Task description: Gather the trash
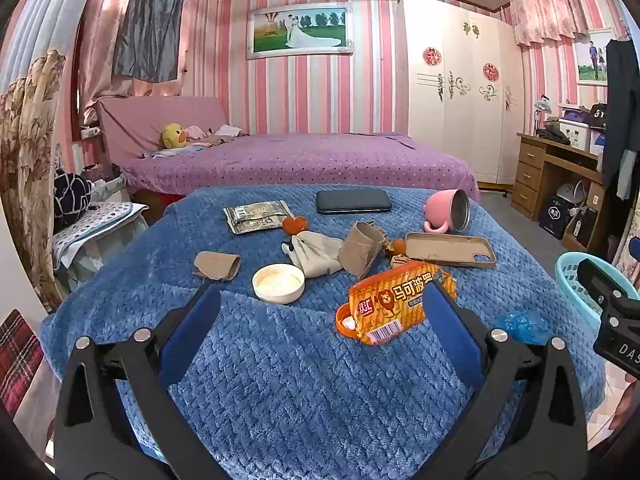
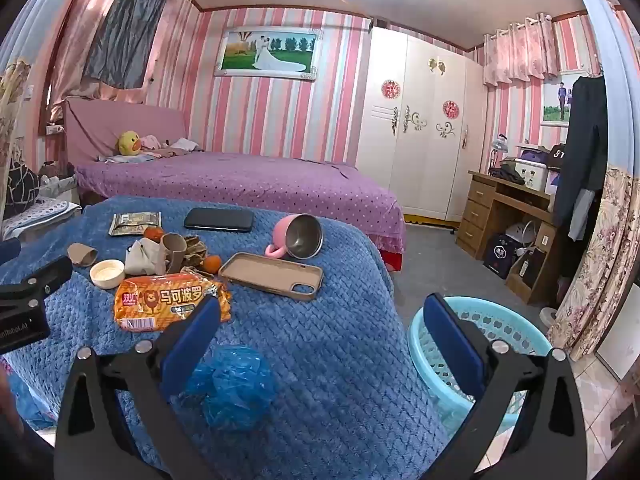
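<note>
both grippers, left [image 1: 320, 308] and right [image 2: 320, 316], gape empty (nothing clamped); best to pinch the crumpled blue plastic bag [image 2: 232, 384] centrally; carry it to the light-blue plastic basket [image 2: 516, 332]

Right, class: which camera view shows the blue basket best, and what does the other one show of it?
The right wrist view. There the basket sits on the floor beside the table, with its rim, lattice wall and inside visible, though the hand-held gripper's finger hides part. The left wrist view catches only a sliver at its right edge, behind the other gripper.
</note>
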